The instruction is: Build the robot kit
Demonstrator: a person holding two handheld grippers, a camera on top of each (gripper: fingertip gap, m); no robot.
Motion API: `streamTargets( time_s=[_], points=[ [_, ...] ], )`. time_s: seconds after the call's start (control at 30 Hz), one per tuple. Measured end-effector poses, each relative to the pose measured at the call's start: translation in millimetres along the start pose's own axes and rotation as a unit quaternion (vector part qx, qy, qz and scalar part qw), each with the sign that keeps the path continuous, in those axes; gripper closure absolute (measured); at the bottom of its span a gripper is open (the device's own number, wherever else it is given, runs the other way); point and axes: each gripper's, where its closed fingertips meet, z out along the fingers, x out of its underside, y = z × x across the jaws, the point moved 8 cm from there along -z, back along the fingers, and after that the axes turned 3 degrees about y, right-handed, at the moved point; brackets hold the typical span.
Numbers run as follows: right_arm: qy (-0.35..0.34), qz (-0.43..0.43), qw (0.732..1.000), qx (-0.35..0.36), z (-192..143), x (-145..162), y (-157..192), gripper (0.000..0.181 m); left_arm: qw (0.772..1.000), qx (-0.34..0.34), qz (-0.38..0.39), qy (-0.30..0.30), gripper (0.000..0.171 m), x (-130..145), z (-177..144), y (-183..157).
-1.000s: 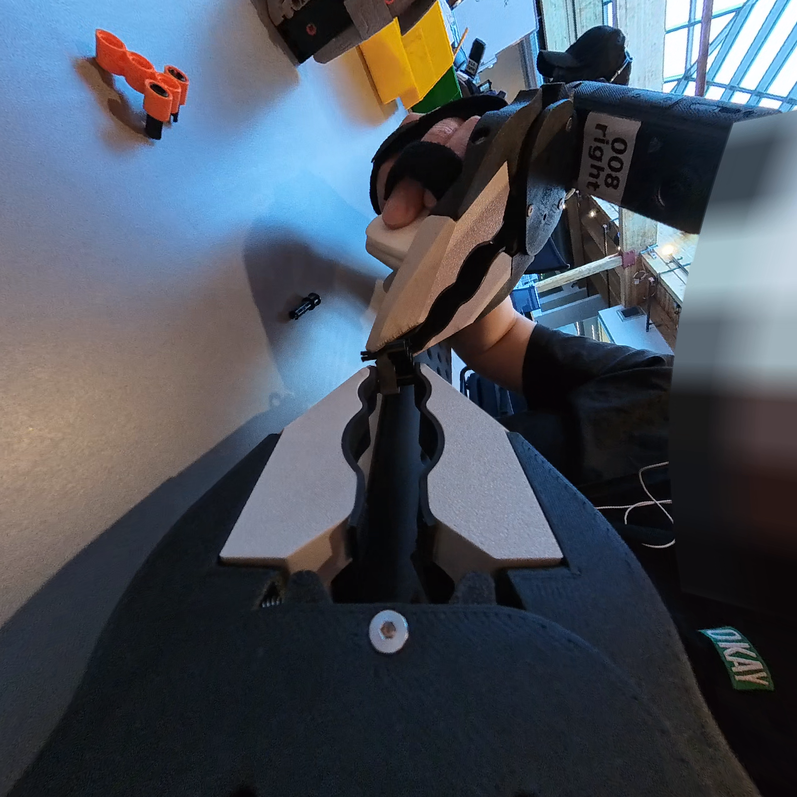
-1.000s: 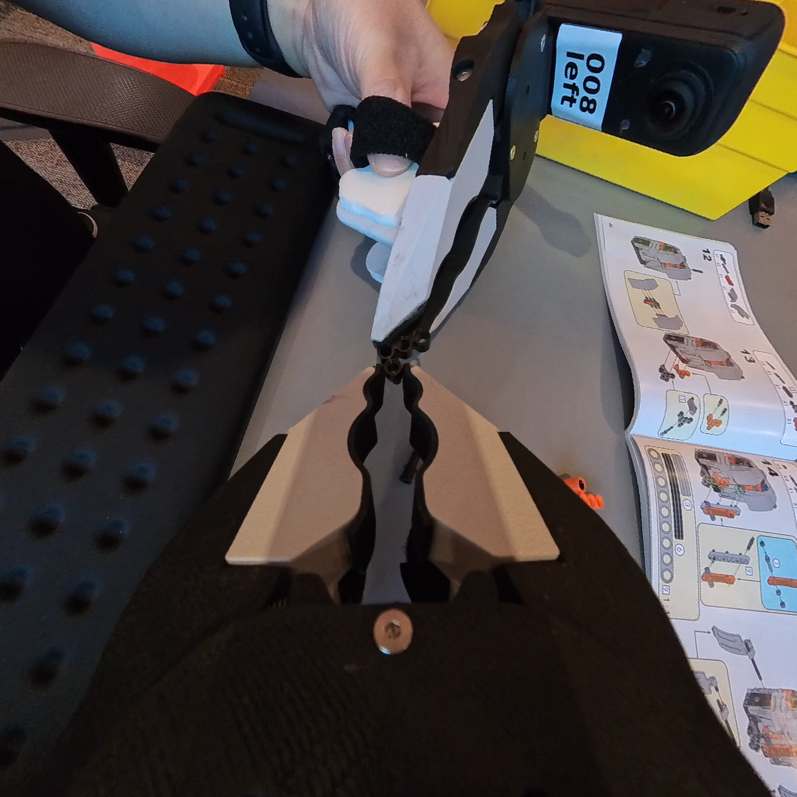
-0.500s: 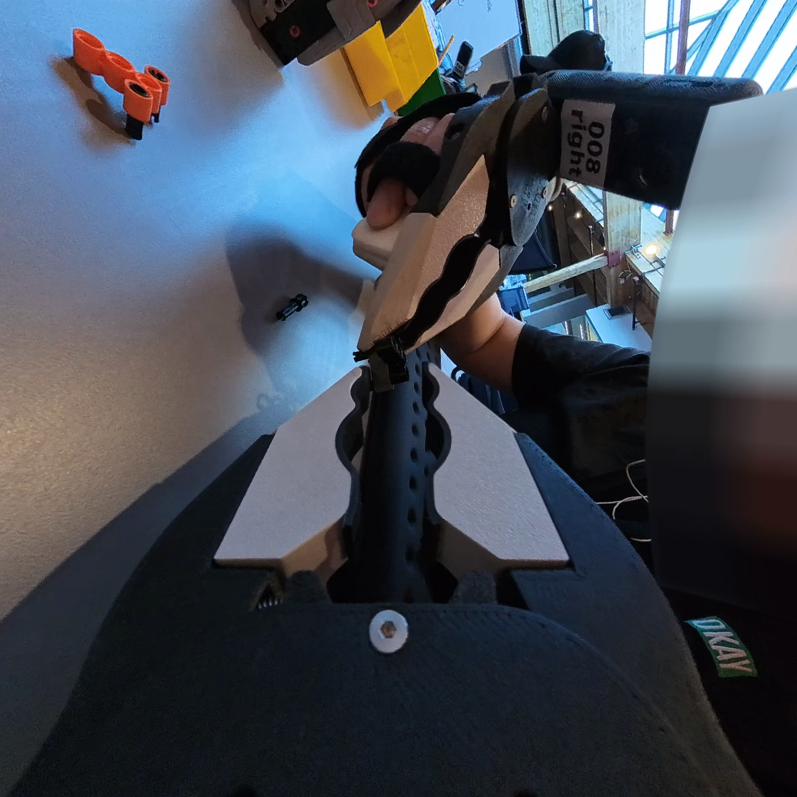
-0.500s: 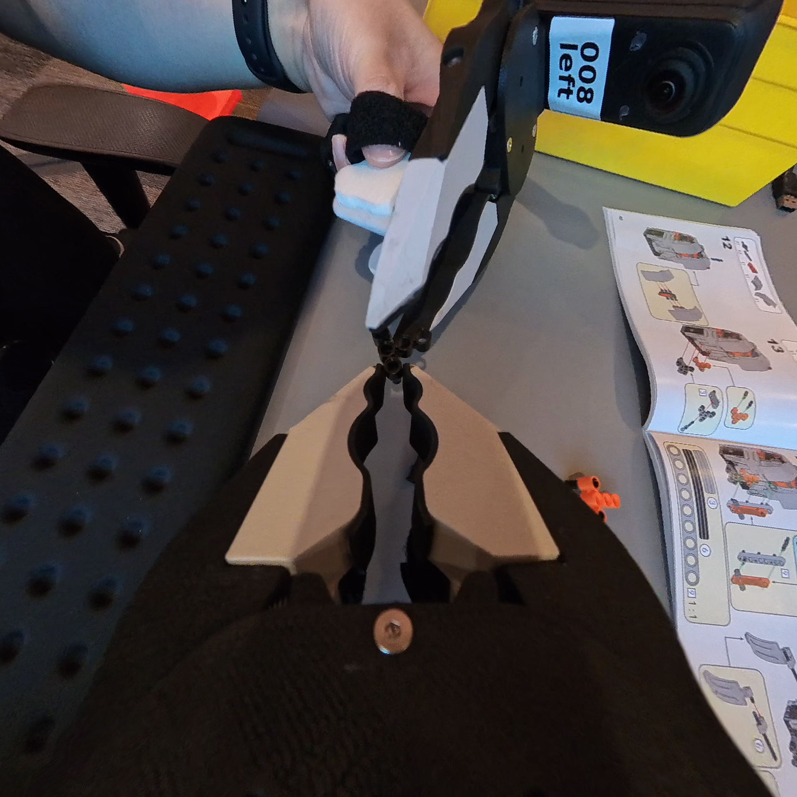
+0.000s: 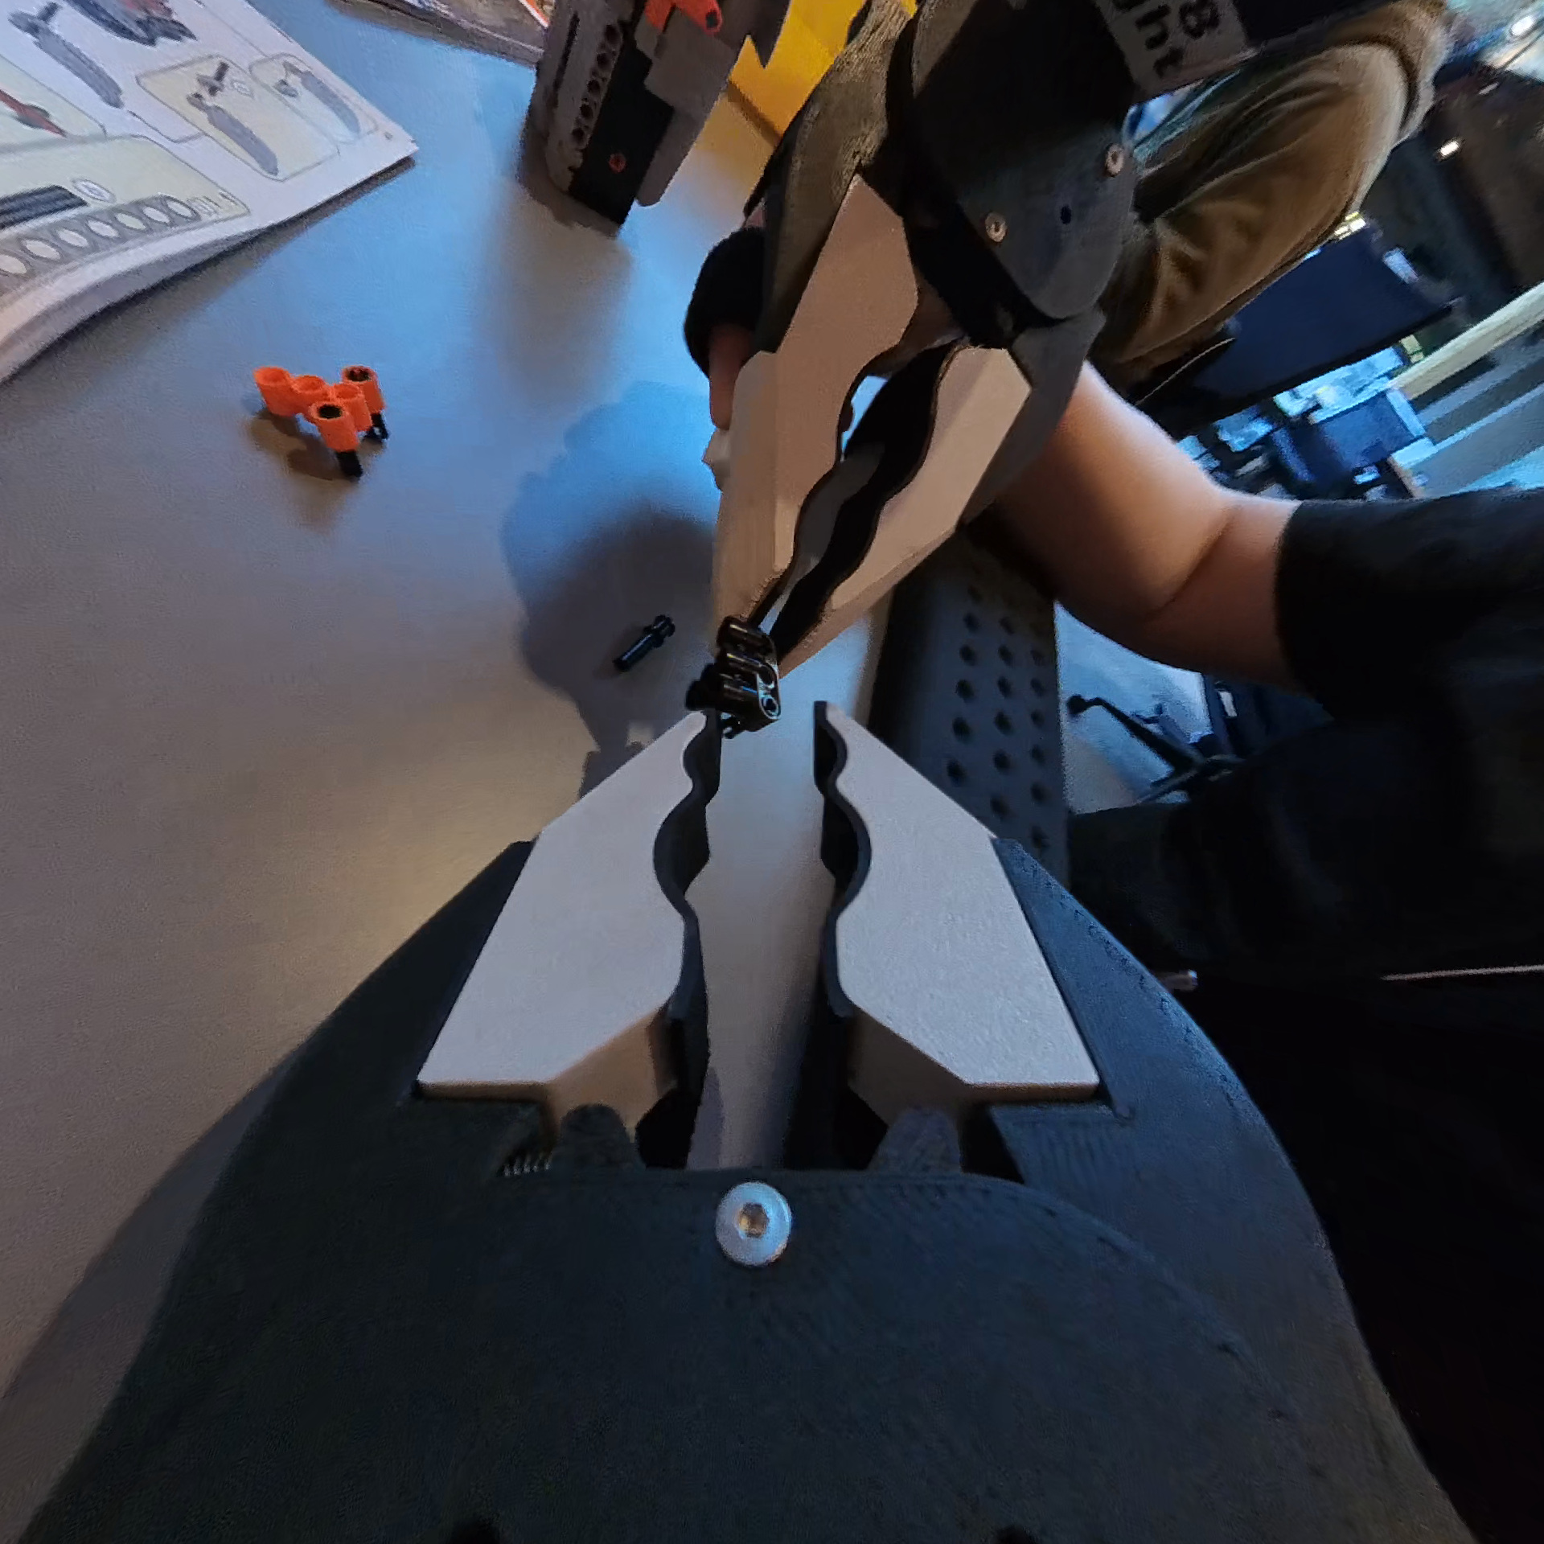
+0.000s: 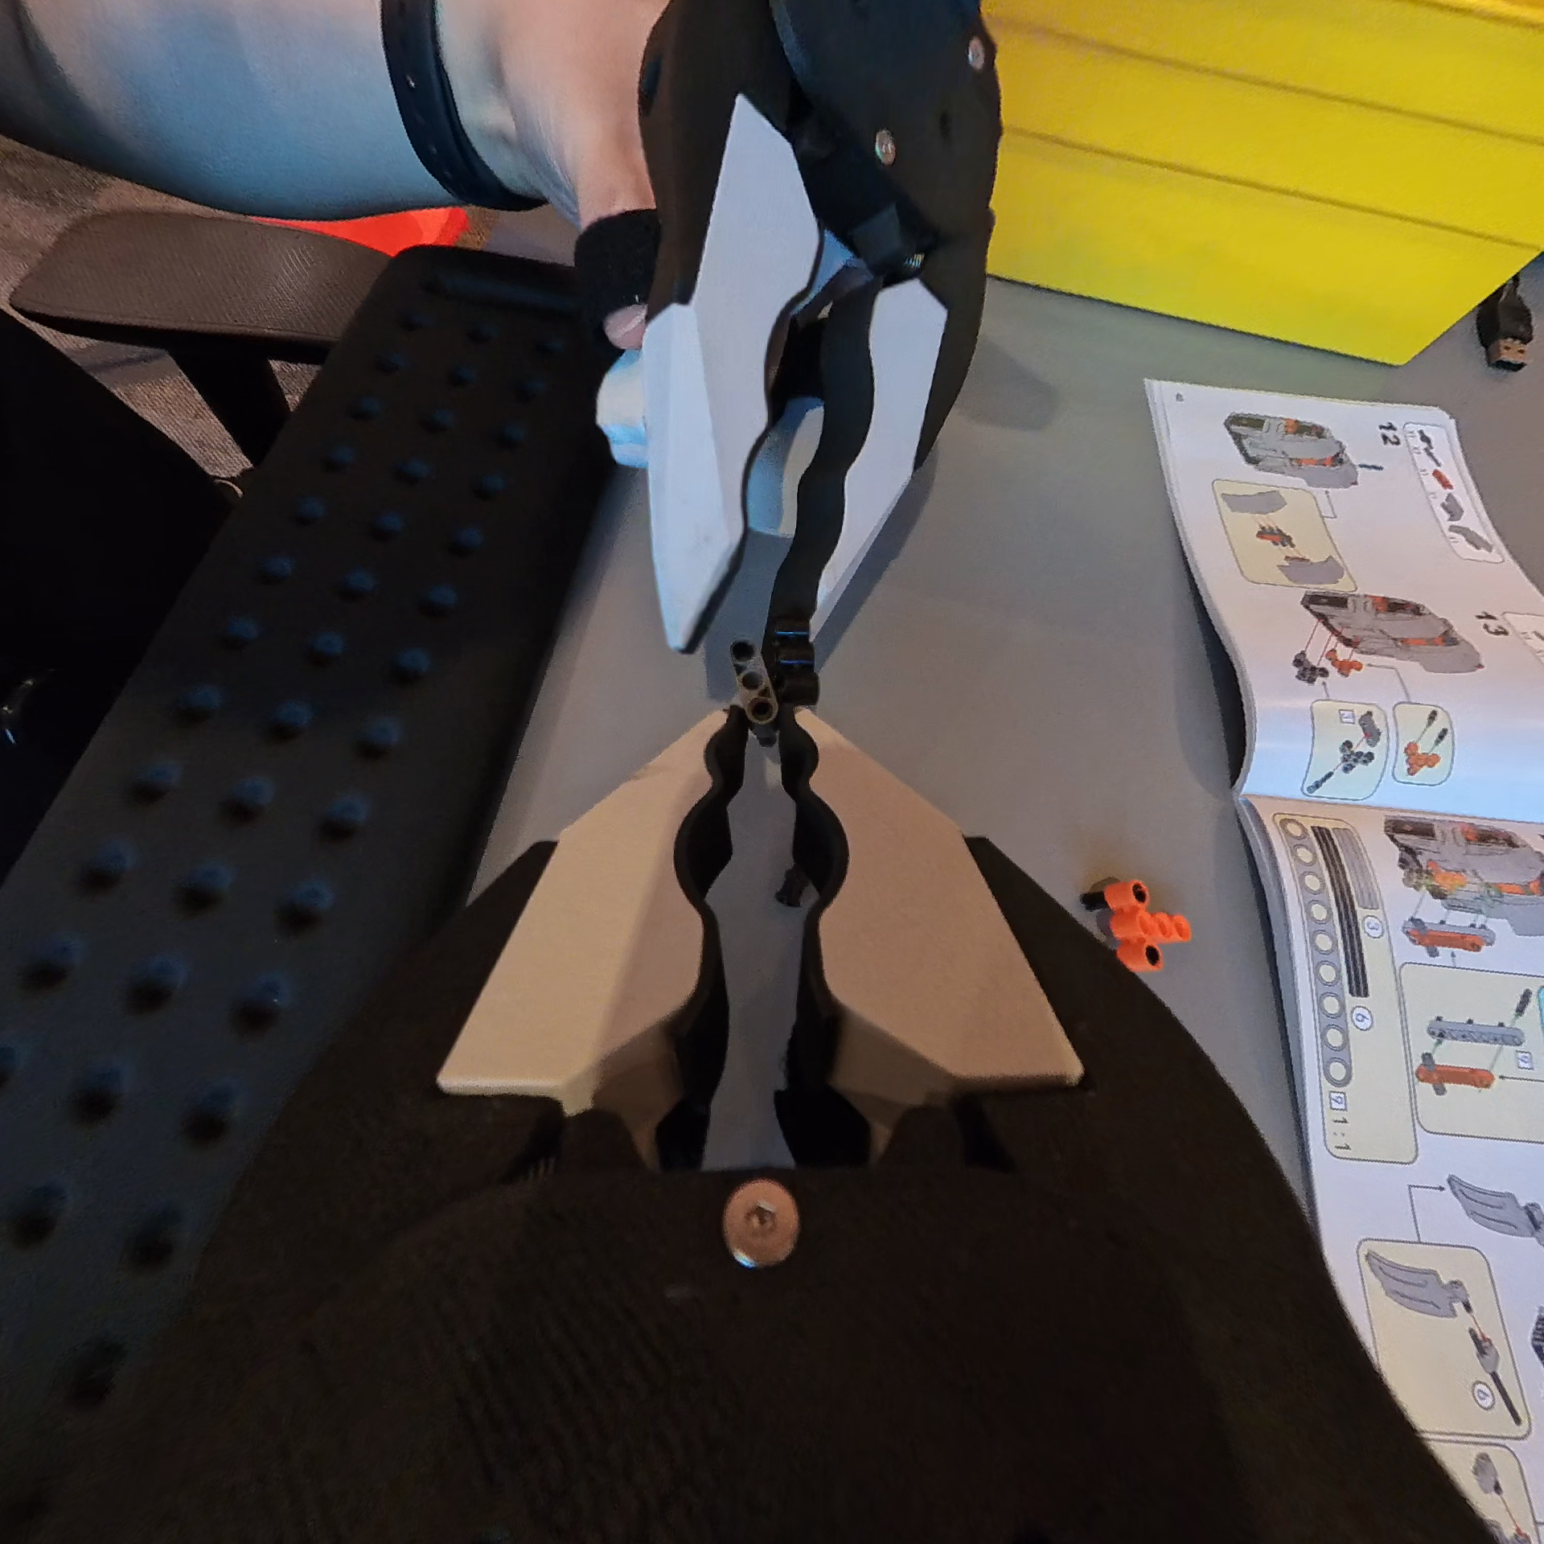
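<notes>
My right gripper [image 6: 762, 723] is shut on a small black connector assembly [image 6: 764, 685] and holds it above the grey table [image 6: 1044, 668]. My left gripper [image 5: 762, 718] faces it tip to tip with its jaws apart. The black assembly [image 5: 746, 672] sits just beyond the left gripper's left fingertip [image 5: 698, 735], and I cannot tell if it touches. The right gripper also shows in the left wrist view [image 5: 752, 627], pinching the assembly. The left gripper shows in the right wrist view [image 6: 752, 643], open, held by a hand.
A loose black pin [image 5: 643, 643] and an orange connector piece [image 5: 322, 405] lie on the table. An open instruction booklet [image 6: 1378, 752] lies at the right, behind it a yellow bin [image 6: 1253, 167]. A grey and black model [image 5: 618, 100] stands near it. A black perforated chair part [image 6: 251, 752] is at the table's left edge. The grippers are tip to tip, or close to it.
My left gripper has opened and let go of the black assembly, which stays in the right gripper. The left gripper has also tilted, so more table and the booklet show.
</notes>
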Motion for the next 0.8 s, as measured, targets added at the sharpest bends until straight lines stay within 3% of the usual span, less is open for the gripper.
streamTargets(
  time_s=[0.37, 0.8],
  points=[
    [0.05, 0.003, 0.999, -0.001, 15, 9, 2, 0.175, 0.991, -0.111, 0.065, 0.034, 0.157, 8, 8, 3],
    [0.073, 0.029, 0.997, -0.021, 28, 14, 2, 0.175, 0.995, -0.097, 0.016, 0.023, 0.168, 9, 5, 12]
  ],
)
